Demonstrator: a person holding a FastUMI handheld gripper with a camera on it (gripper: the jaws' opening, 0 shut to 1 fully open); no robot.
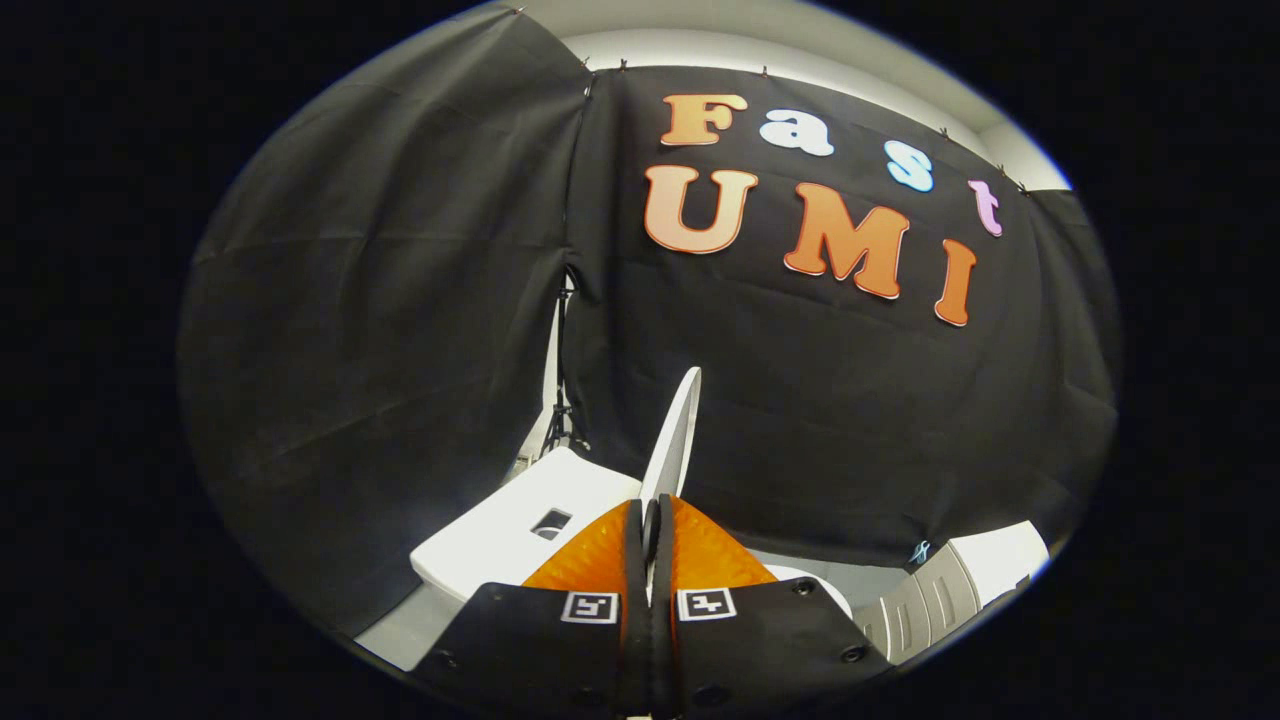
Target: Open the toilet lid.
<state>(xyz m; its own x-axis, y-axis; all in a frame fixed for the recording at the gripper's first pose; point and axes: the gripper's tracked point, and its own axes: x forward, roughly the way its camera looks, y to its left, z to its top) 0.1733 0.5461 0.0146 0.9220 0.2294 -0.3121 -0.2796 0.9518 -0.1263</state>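
The white toilet lid (678, 432) stands raised, seen edge-on as a thin blade rising straight ahead of my fingers. My gripper (650, 522) is shut on the lid's edge, with the orange fingers (598, 552) pressed on either side of it. To the left, beyond the fingers, sits the white toilet tank (510, 530) with a rectangular button recess in its top. A bit of white toilet rim (815, 582) shows just right of the fingers.
Black cloth walls close in behind and to the left. A grey ribbed plastic object (925, 598) with a white top stands to the right. A dark tripod stand (562, 400) shows in the gap between the cloths.
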